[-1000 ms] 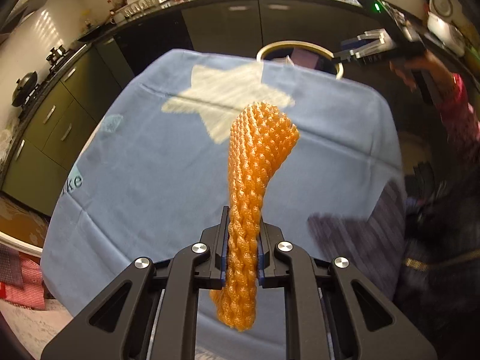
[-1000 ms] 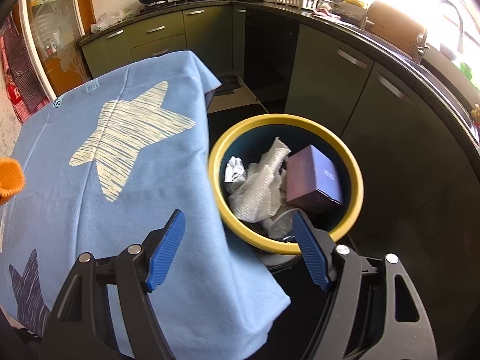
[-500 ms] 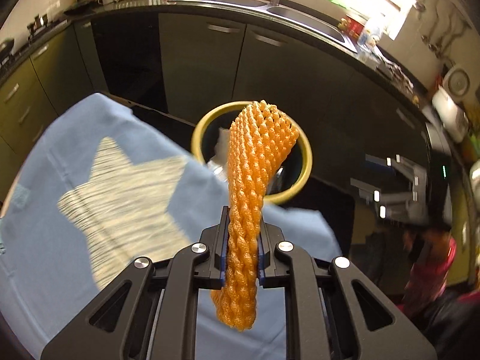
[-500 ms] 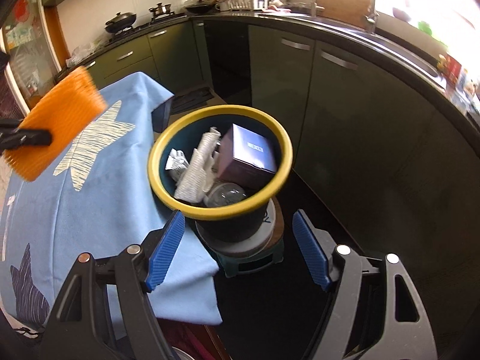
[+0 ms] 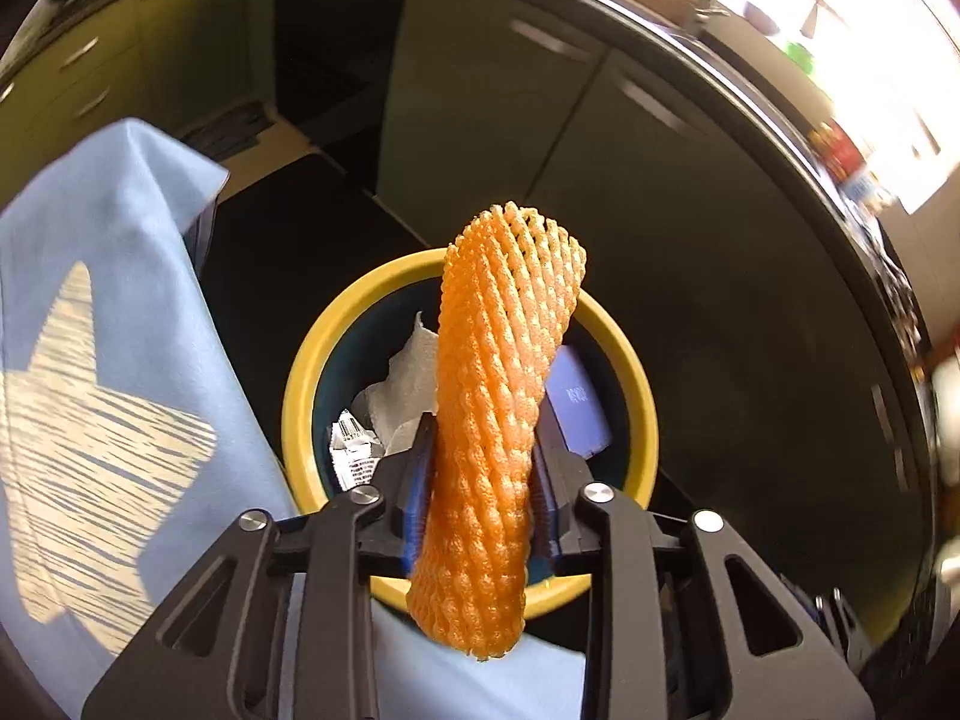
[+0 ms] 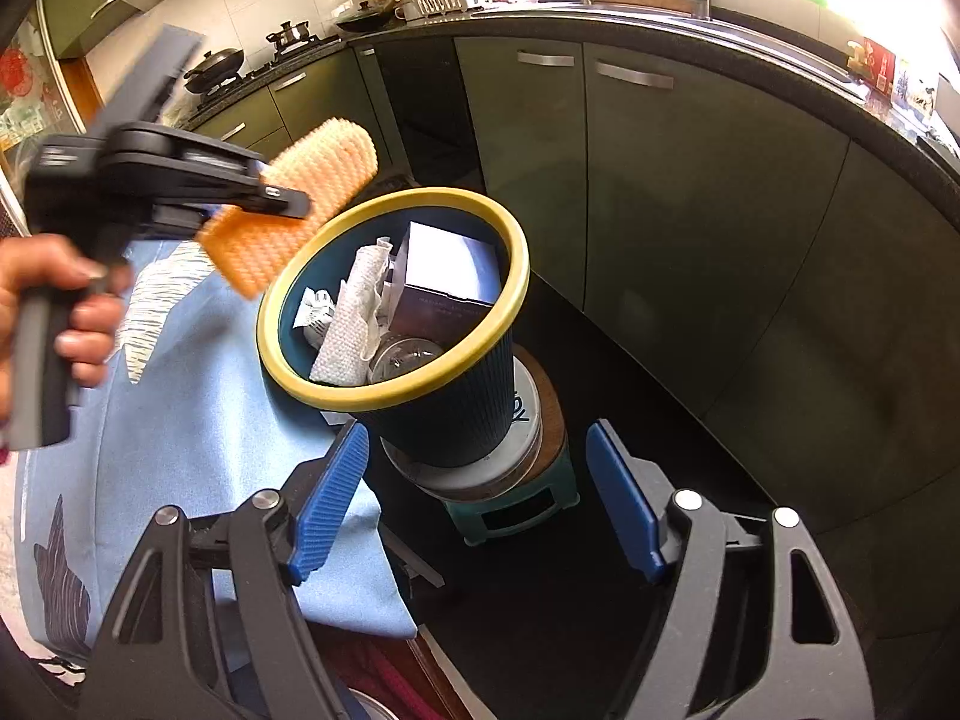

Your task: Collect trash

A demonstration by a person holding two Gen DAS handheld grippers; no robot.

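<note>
An orange foam net [image 5: 498, 420] stands upright between the blue pads of my left gripper [image 5: 480, 480], right above the yellow-rimmed dark bin [image 5: 300, 408]. The jaws are opening, and both pads still touch the net. In the right wrist view the left gripper [image 6: 276, 201] holds the net [image 6: 312, 180] over the bin's [image 6: 396, 393] left rim. My right gripper [image 6: 477, 498] stands open and empty, low in front of the bin. Inside the bin lie a white paper towel [image 6: 354, 318], a purple box [image 6: 444, 276] and a crumpled wrapper [image 5: 354, 450].
The bin stands on a round tin atop a small green stool [image 6: 516, 504], beside the table with the blue star cloth [image 6: 198, 420]. A person's hand [image 6: 54, 300] grips the left tool's handle. Green kitchen cabinets [image 6: 660, 210] curve behind, with dark floor between.
My left gripper carried the net from over the table to above the bin, and its pads have spread apart. The right gripper drew back and lower, still open.
</note>
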